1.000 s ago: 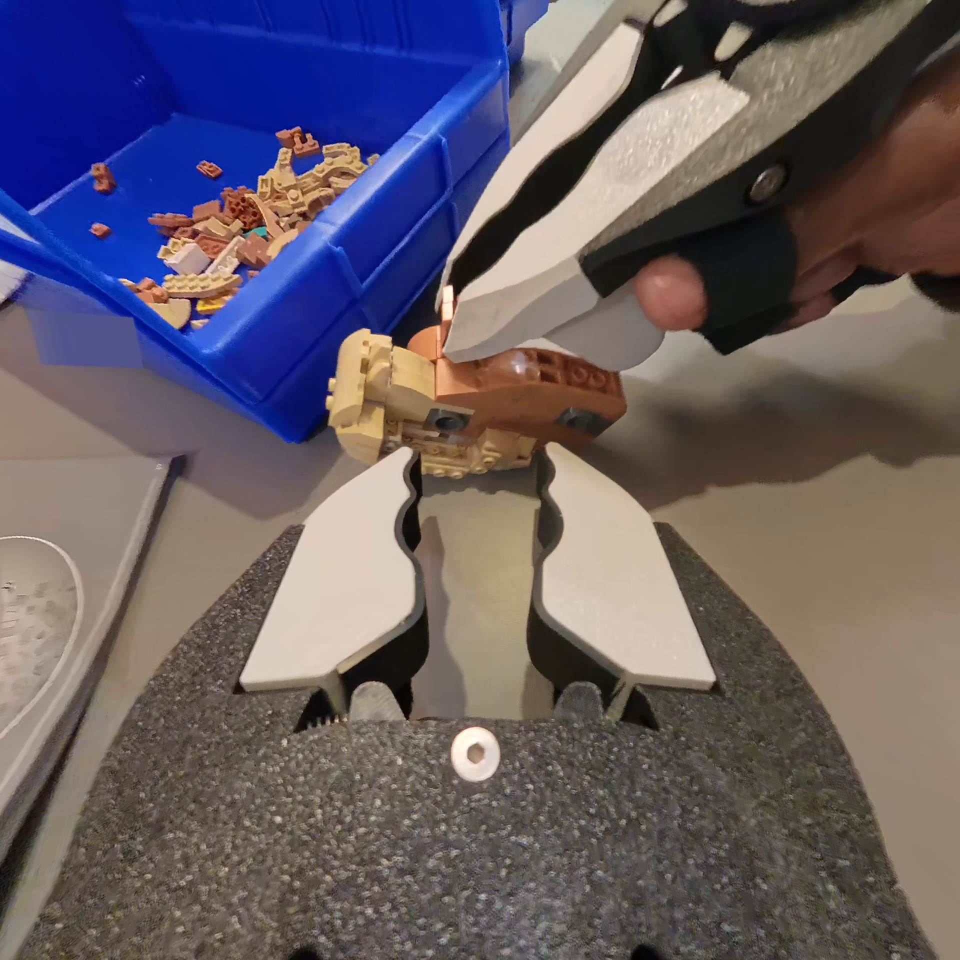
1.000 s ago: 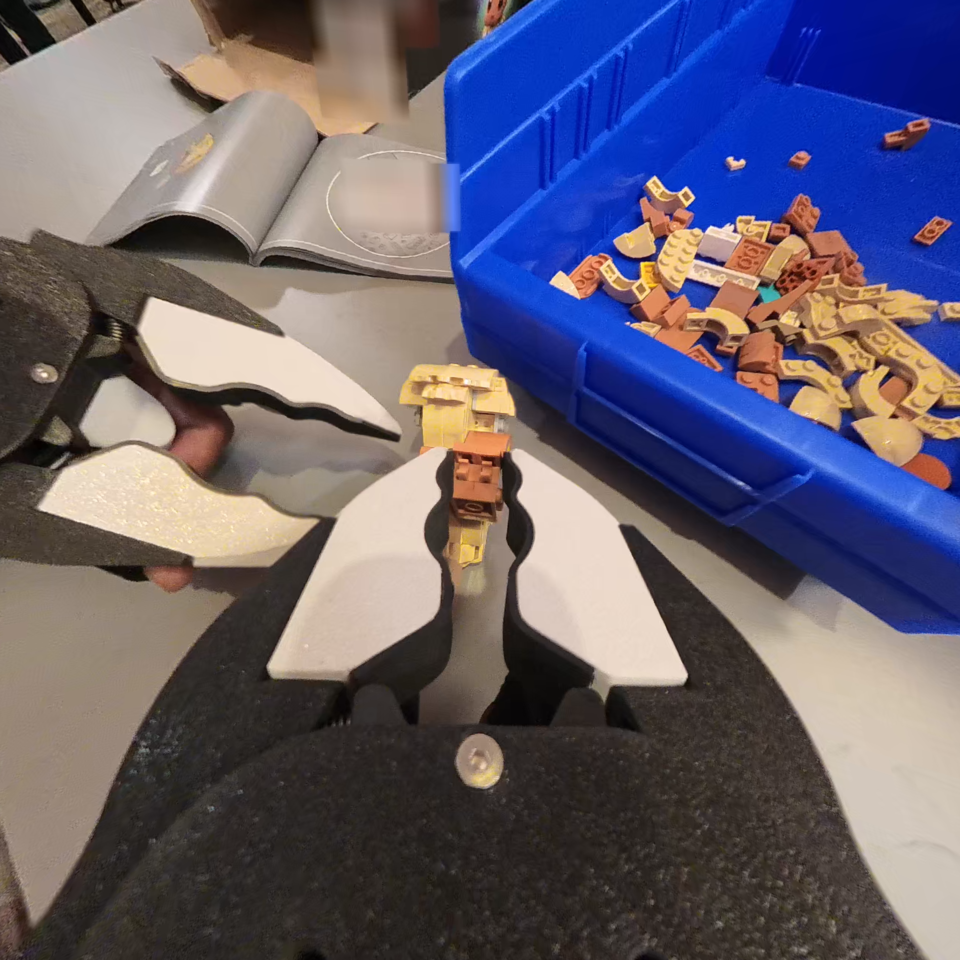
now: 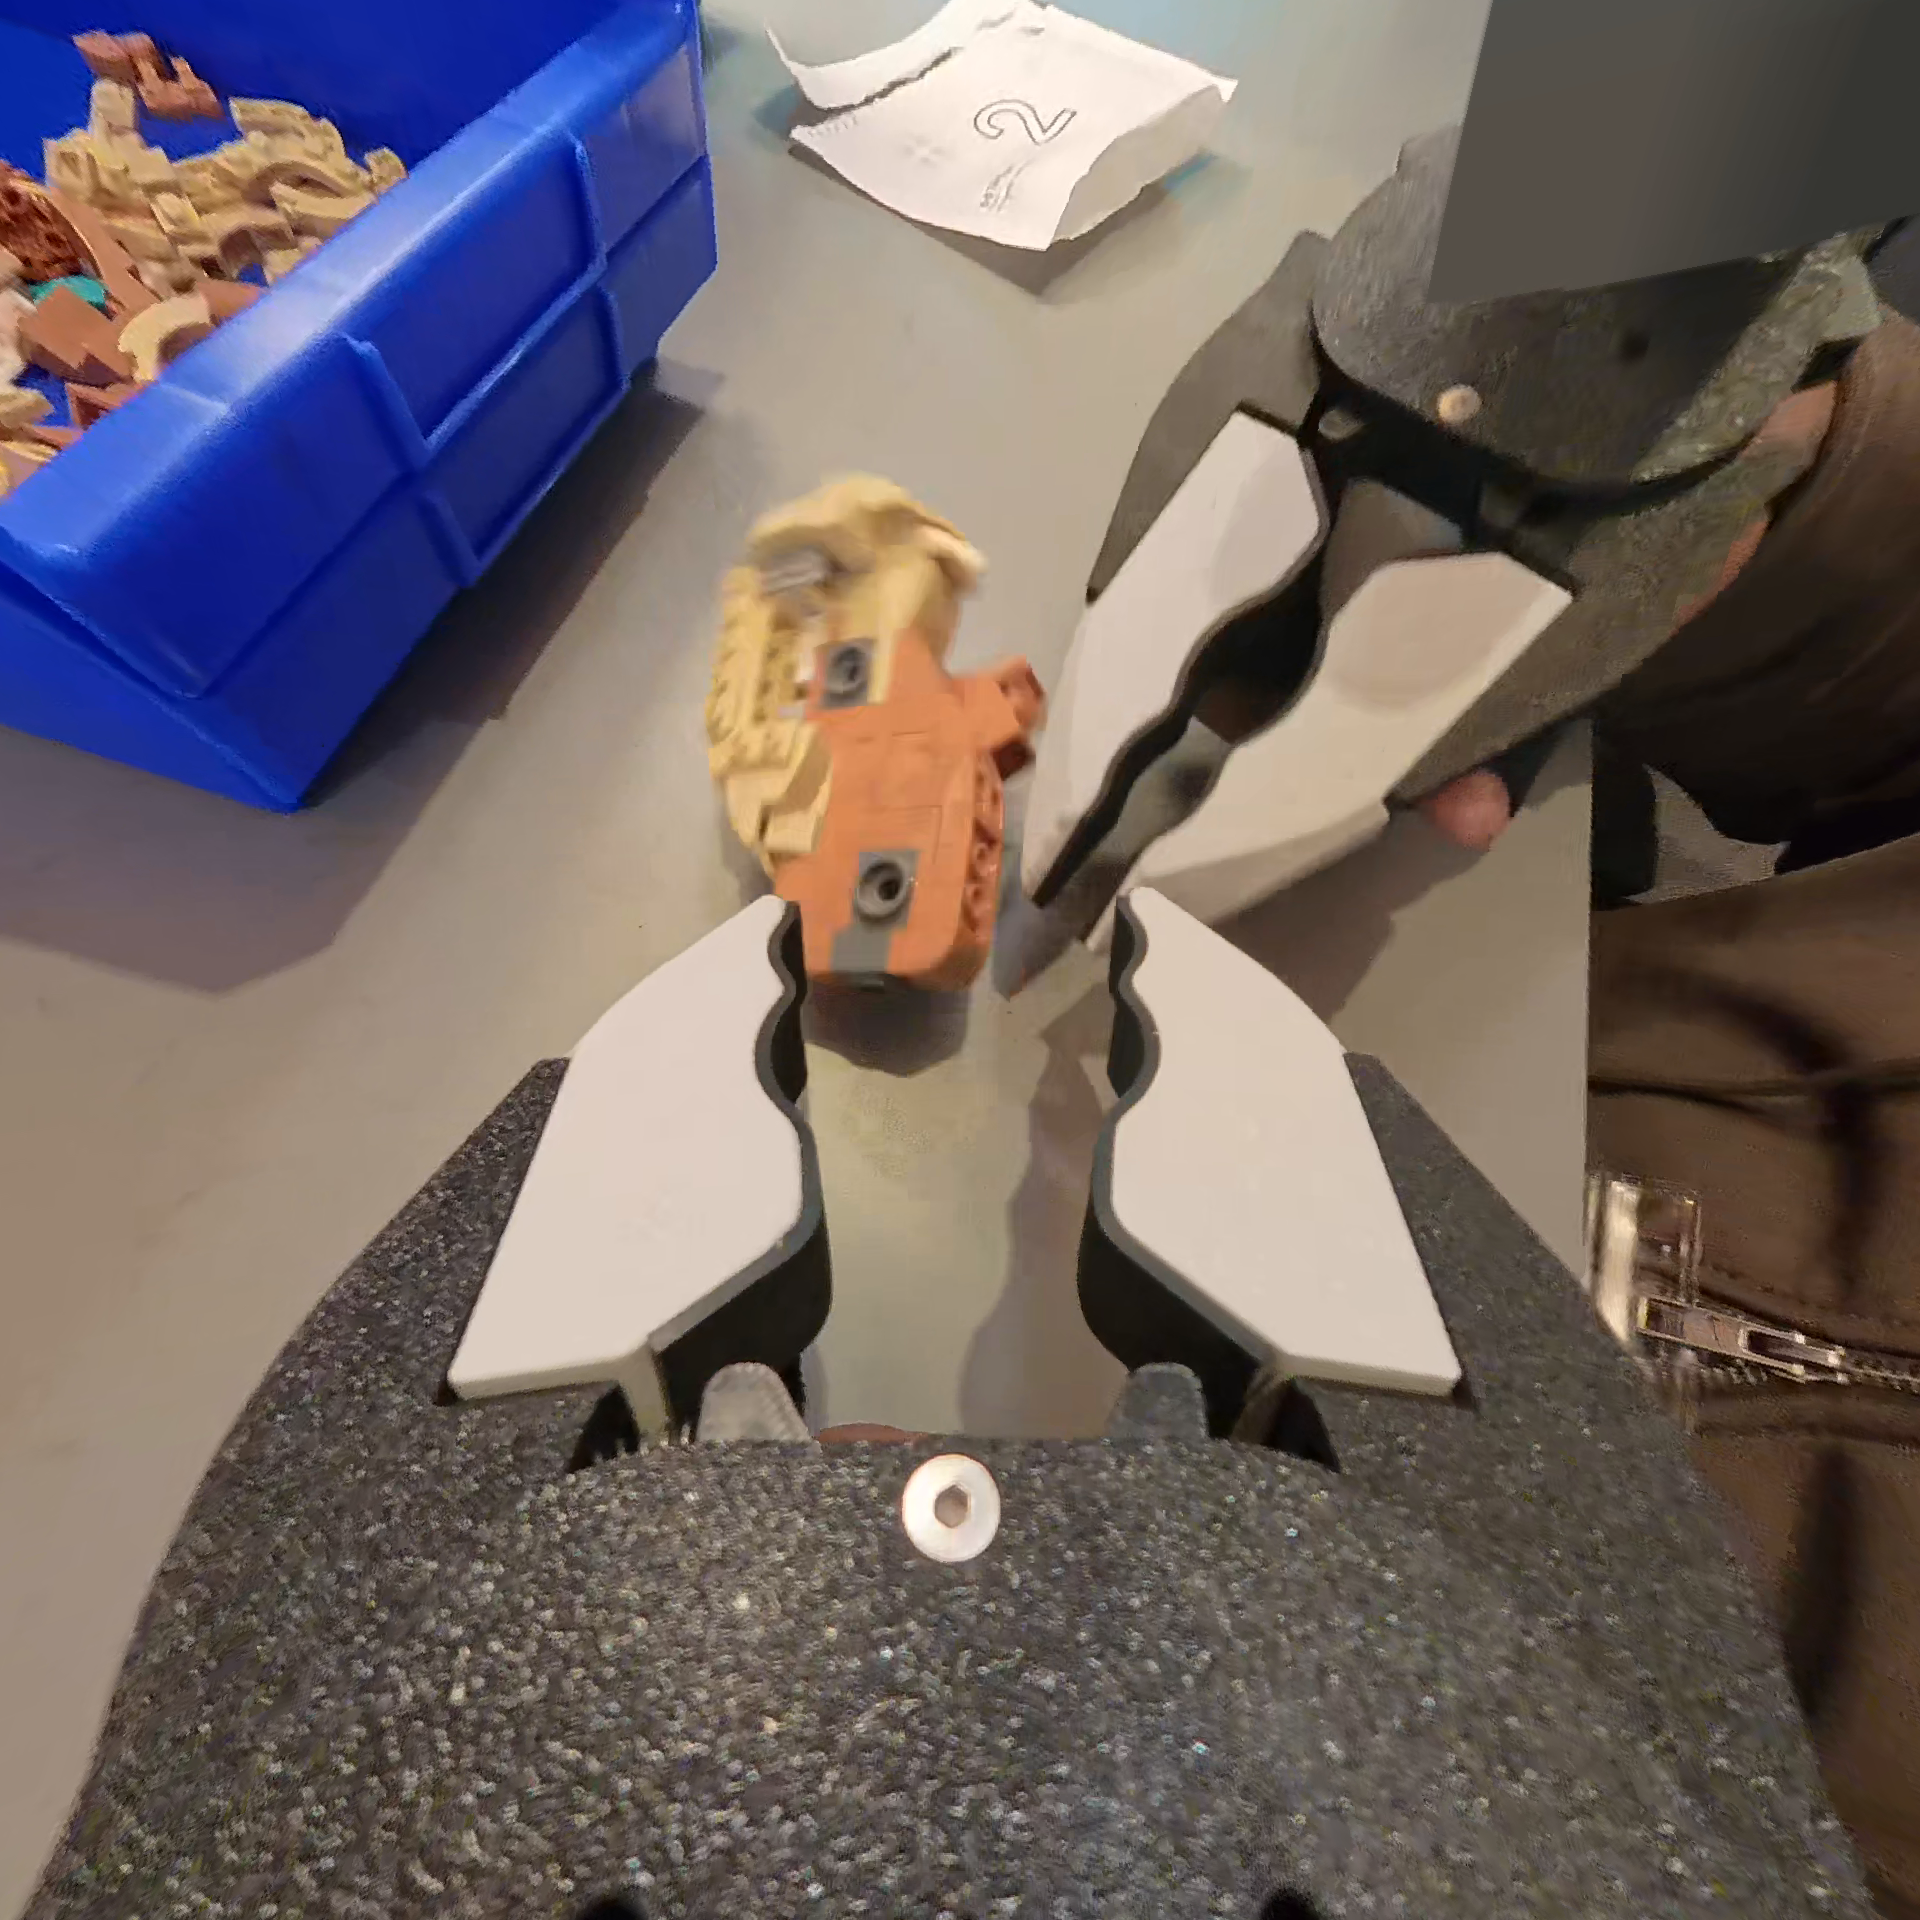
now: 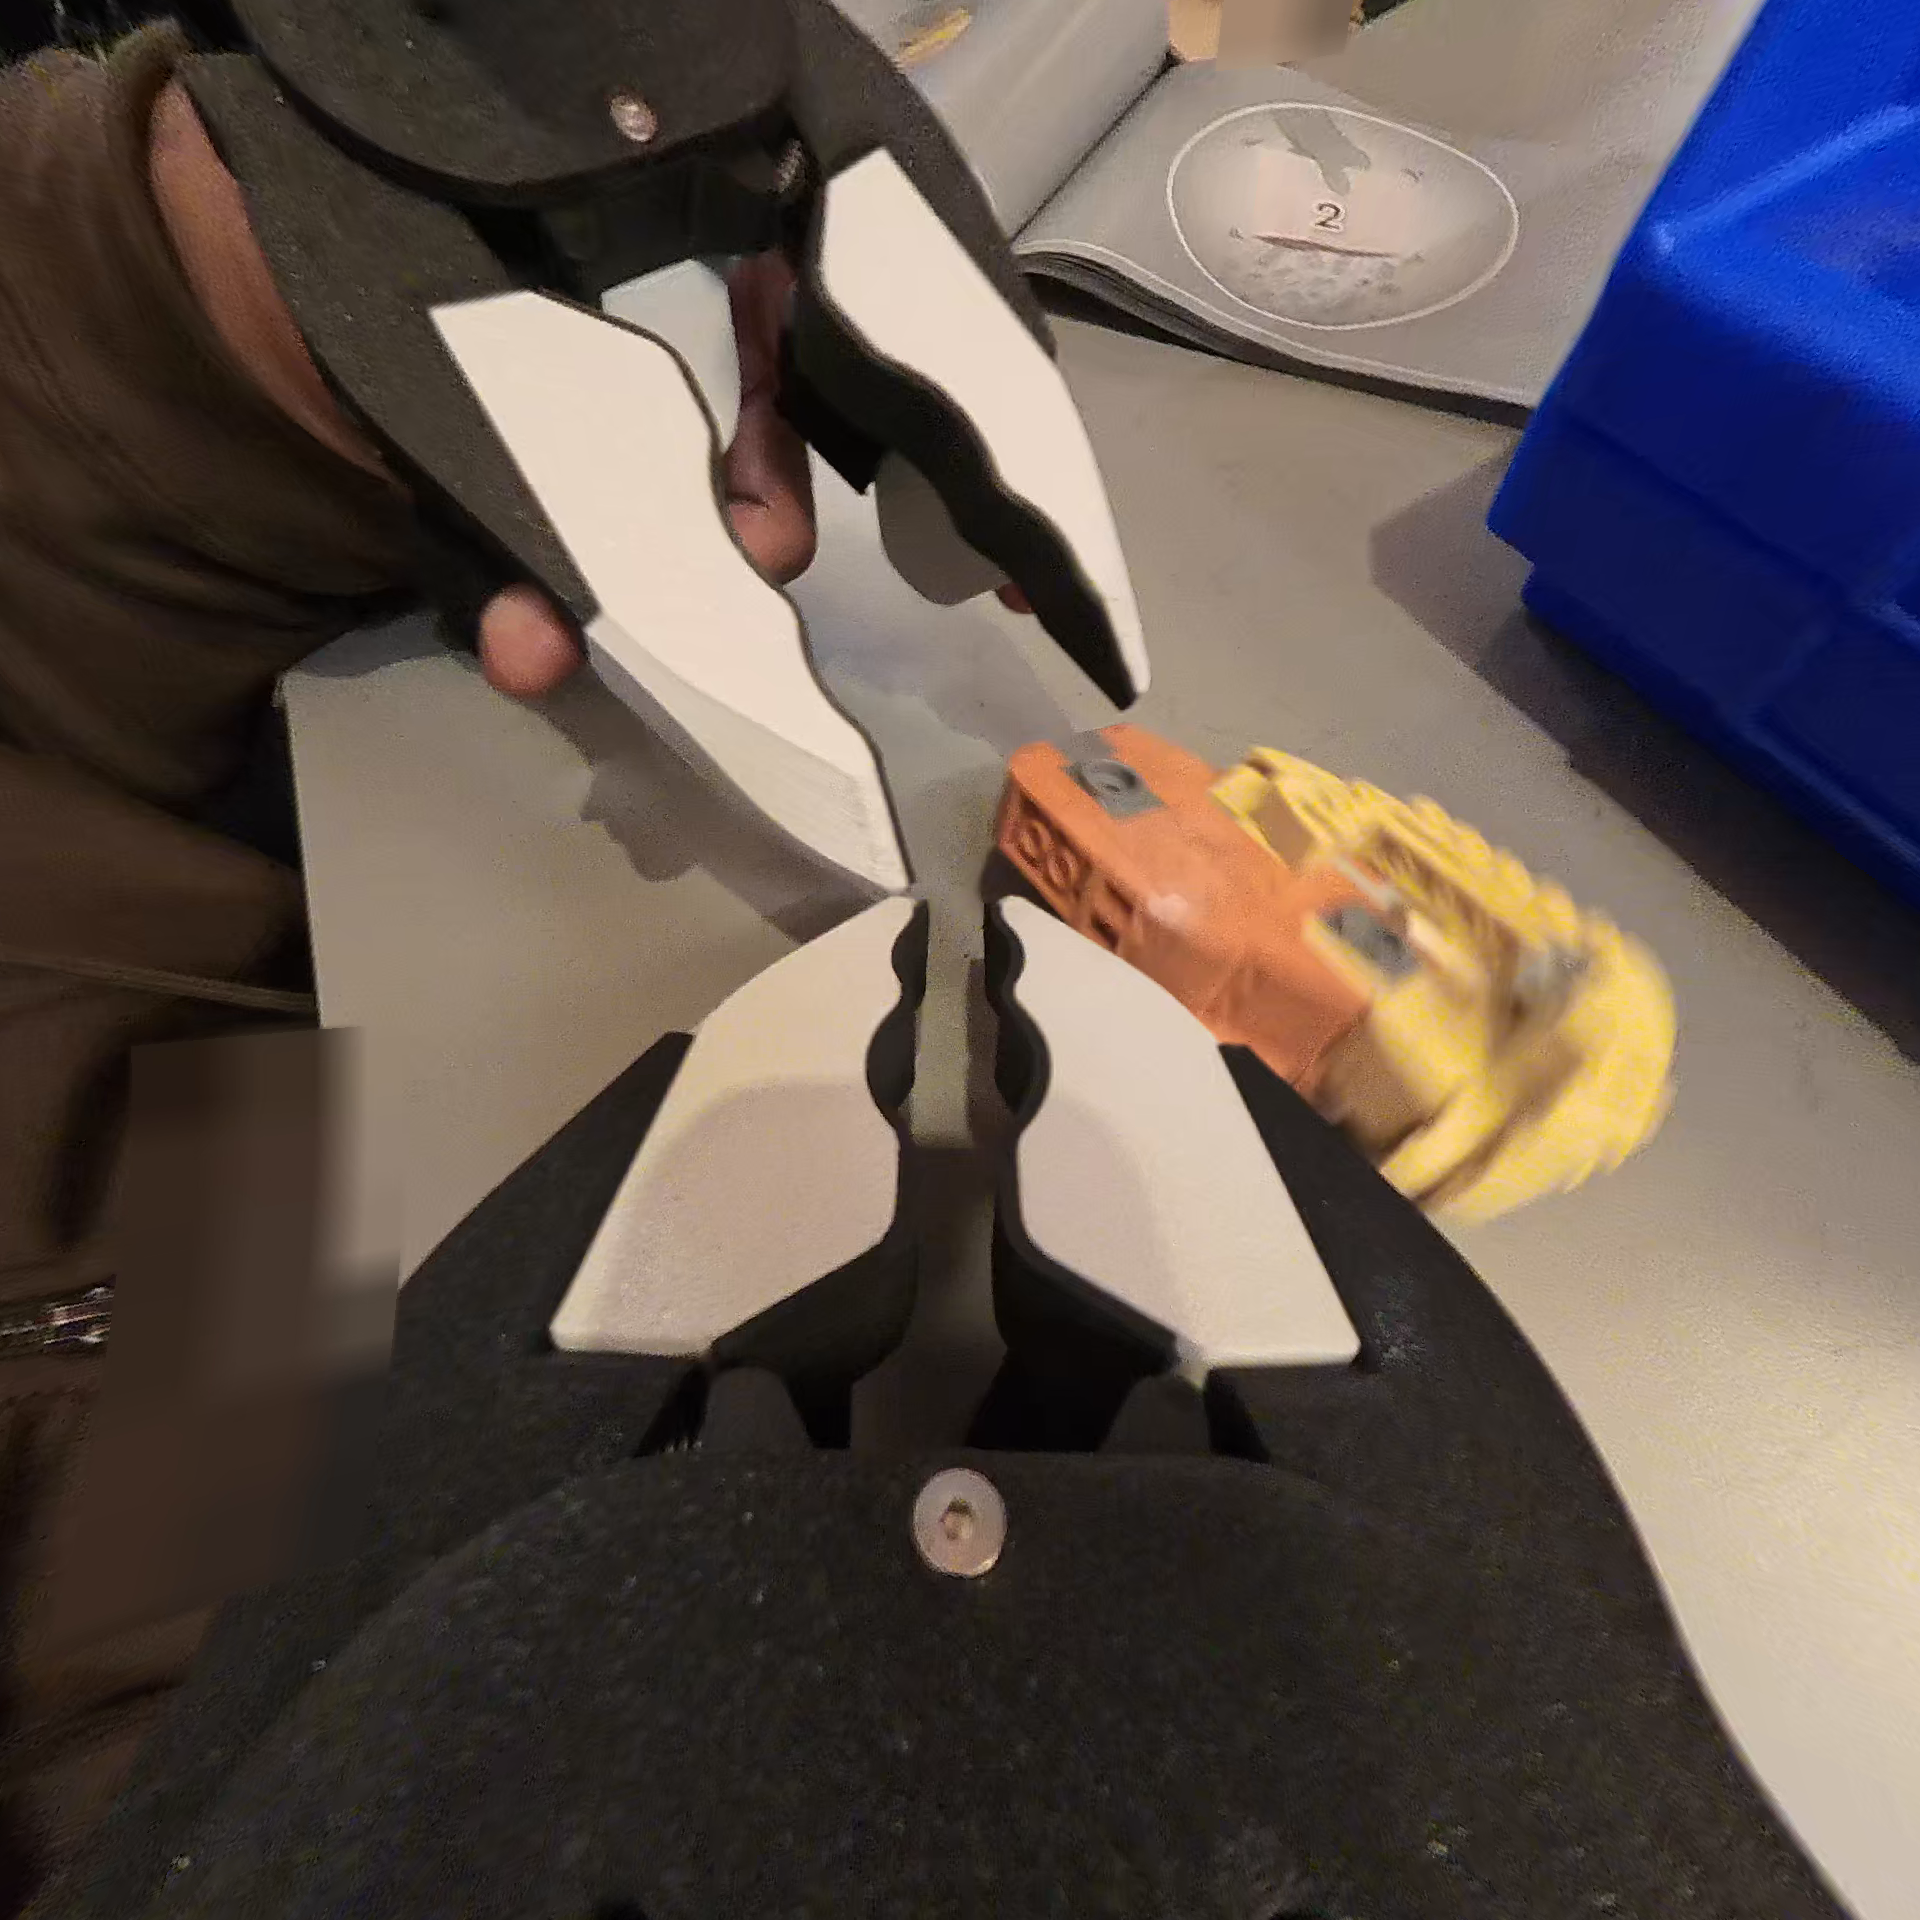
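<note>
A brick model (image 3: 873,769) with an orange-brown body and a tan end is blurred, on or just over the grey table (image 3: 312,1039). My left gripper (image 3: 956,920) is open. The model's near end sits between its tips, close to the left finger (image 3: 675,1122) and apart from the right one. My right gripper (image 4: 958,914) stands open by a narrow gap with only table showing between its pads. The model (image 4: 1299,935) is just to its right, outside the grasp. The right gripper also shows in the left wrist view (image 3: 1049,925), its tips beside the model.
A blue bin (image 3: 395,416) with several loose tan and brown bricks (image 3: 177,208) stands at the left; it also shows in the right wrist view (image 4: 1766,436). A white paper (image 3: 1008,125) lies farther back. An open grey booklet (image 4: 1299,229) lies behind. The person's brown sleeve (image 3: 1766,1039) is close. Both grippers' tips are close together, under 4 cm apart.
A second ago my right gripper was shut on the model's brown part; the model has left that grasp and the pads have narrowed on air. My left jaws have opened wider.
</note>
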Demonstrator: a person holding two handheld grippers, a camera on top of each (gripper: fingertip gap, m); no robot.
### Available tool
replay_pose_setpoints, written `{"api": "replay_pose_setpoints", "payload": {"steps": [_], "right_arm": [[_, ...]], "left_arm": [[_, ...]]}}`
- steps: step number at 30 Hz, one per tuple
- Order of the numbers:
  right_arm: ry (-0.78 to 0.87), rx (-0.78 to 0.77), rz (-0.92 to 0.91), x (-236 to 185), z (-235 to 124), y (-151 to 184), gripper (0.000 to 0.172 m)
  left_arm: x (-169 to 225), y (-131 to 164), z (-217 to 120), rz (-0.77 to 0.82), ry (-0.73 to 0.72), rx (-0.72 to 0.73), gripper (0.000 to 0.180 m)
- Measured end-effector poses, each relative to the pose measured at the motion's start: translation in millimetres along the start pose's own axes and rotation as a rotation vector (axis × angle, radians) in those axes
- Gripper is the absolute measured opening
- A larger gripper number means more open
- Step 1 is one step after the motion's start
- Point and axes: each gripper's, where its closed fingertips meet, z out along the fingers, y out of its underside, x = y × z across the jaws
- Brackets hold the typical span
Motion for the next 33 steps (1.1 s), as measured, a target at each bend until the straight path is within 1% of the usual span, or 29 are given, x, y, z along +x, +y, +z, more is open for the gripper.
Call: {"api": "replay_pose_setpoints", "payload": {"steps": [2,5,8,11,12,14,17,21,25,26,28,30,31,33], "right_arm": [[0.04,-0.021,-0.064,-1,3,1,0.009],[0.1,-0.05,-0.197,-1,-1,6,0.01],[0.177,-0.066,-0.336,1,-13,12,0.01],[0.233,-0.068,-0.402,7,-31,18,0.01],[0.245,-0.068,-0.409,11,-36,21,0.01],[0.279,-0.067,-0.418,21,-46,23,0.01],[0.329,-0.05,-0.42,35,-55,23,0.01],[0.334,-0.014,-0.398,40,-53,21,0.01],[0.322,0.002,-0.392,42,-49,19,0.01],[0.32,0.006,-0.391,42,-48,18,0.01],[0.316,0.008,-0.394,42,-46,18,0.01],[0.328,0.021,-0.411,42,-47,15,0.013],[0.334,0.026,-0.426,41,-48,13,0.013],[0.361,0.038,-0.471,40,-51,10,0.014]], "left_arm": [[-3,-2,-1,0.07,-0.062,0.005,0.057],[-6,-3,1,0.265,-0.156,-0.015,0.057],[-4,-6,4,0.546,-0.252,-0.045,0.057],[-8,-9,6,0.873,-0.357,-0.098,0.057],[-11,-10,8,0.963,-0.373,-0.116,0.056],[-17,-11,13,1.077,-0.368,-0.131,0.055],[-30,-15,21,1.179,-0.363,-0.127,0.054],[-37,-11,38,1.304,-0.336,-0.153,0.054],[-36,-18,51,1.406,-0.385,-0.12,0.046],[-36,-19,54,1.436,-0.402,-0.119,0.042],[-36,-20,59,1.491,-0.43,-0.117,0.025],[-42,-23,59,1.498,-0.495,-0.143,0.02],[-44,-24,58,1.465,-0.512,-0.158,0.019],[-47,-22,53,1.363,-0.497,-0.204,0.019]]}}
